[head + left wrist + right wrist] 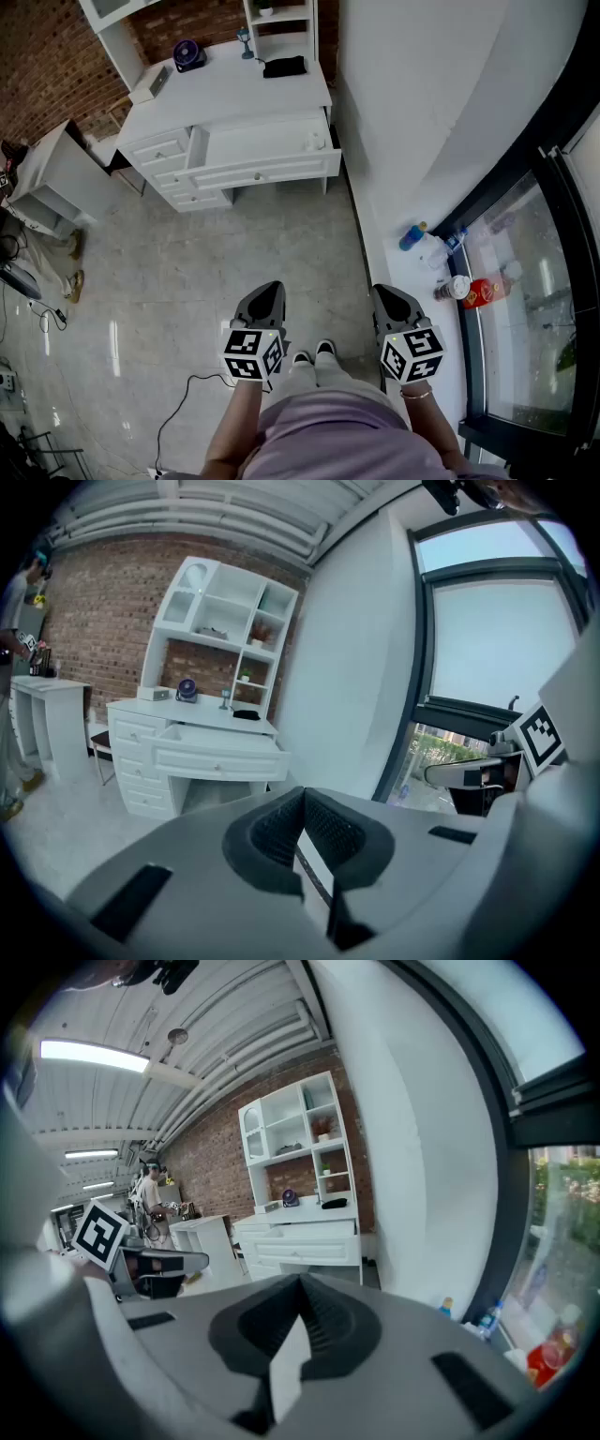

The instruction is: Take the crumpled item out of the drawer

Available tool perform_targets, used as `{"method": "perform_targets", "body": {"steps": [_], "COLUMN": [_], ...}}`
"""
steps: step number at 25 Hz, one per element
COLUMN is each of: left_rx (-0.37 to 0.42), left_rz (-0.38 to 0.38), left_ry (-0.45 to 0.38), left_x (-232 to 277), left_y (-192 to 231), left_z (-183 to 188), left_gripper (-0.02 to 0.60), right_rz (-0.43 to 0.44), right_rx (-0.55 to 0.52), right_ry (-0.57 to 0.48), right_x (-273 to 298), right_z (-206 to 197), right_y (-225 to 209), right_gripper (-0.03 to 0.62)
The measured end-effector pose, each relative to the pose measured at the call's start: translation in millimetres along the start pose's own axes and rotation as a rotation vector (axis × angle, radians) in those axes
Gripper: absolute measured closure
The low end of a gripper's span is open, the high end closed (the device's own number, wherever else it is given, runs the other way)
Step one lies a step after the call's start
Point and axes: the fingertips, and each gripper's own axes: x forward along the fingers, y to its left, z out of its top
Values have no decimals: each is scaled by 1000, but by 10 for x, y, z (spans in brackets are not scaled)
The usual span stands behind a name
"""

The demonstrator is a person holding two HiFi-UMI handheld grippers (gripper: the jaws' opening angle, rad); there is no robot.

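Far across the tiled floor [206, 272], against a brick wall [47, 56], stands a white table [234, 94] with a shelf unit [281, 23] on its back edge. Its wide top drawer [262, 173] is pulled out toward the near side. At the drawer's right end lies the crumpled item [313, 141], a small pale lump, too small to tell more. On the tabletop sit a purple fan [188, 54] at the far left and a flat black object [284, 67] at the far right.

Both grippers are held near the person's body, above the floor and well apart from the table. The left gripper [267, 295] has its jaws together, pads meeting at the tips with nothing between them. The right gripper [389, 298] is likewise closed and empty. Each points toward the table. The person's shoes [314, 354] show between the two.

To the right, on a white window ledge [412, 281], stand a blue-capped bottle [412, 236] and a red bottle [483, 293]. A thin black cable [183, 403] trails over the floor at near left.
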Motion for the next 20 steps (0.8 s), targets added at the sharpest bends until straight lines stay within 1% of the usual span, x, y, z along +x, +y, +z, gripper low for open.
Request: {"method": "perform_targets", "body": {"steps": [4,8,14,20], "left_rx": [-9,-1,33,61], "left_rz": [8,9,13,-3], "left_ry": [1,1,-9,-43], "left_x": [-71,-83,23,160], "left_y": [-24,-21,-32,-100], "left_z": [-44,-33,61,260], "left_gripper": [580,580,580,578], "right_rz": [4,7,-6,-1], "right_rx": [11,6,-4,1], "right_ry": [-12,-22,-45,-79], "right_x": [-60,-63,13,77], "right_z": [-15,7,101,210], "right_y": [48,55,-35,-153], "right_gripper": [591,591,591,591]}}
